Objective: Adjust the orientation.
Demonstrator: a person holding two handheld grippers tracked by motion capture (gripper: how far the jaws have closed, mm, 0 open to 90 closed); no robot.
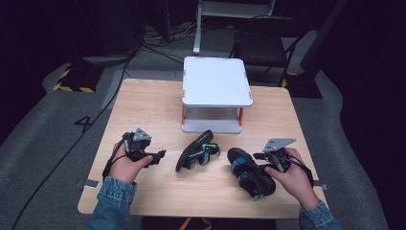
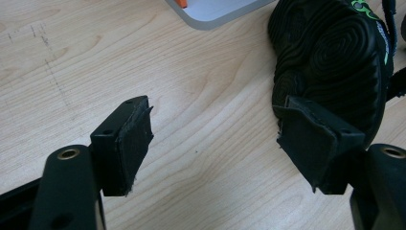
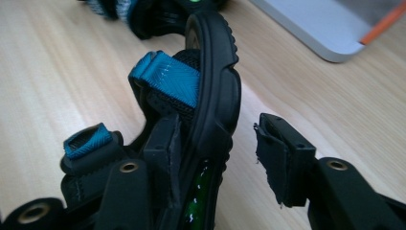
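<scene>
Two sandals are lying on the table [image 1: 153,103]. I am keeping my left gripper [image 2: 215,143] open beside the left sandal [image 1: 197,151]; my right gripper [image 3: 218,153] is straddling the right sandal's [image 3: 210,96] sole, seemingly not yet clamping.

**Two sandals on the table before the white stand**

The white stand [image 1: 217,93] sits at the far edge of the wooden table [image 1: 153,103]. Just before it lies one sandal [image 1: 197,152]; the left gripper [image 1: 159,155] hovers left of that. Farther right, the right gripper [image 1: 261,160] meets the second sandal [image 1: 250,173].
</scene>
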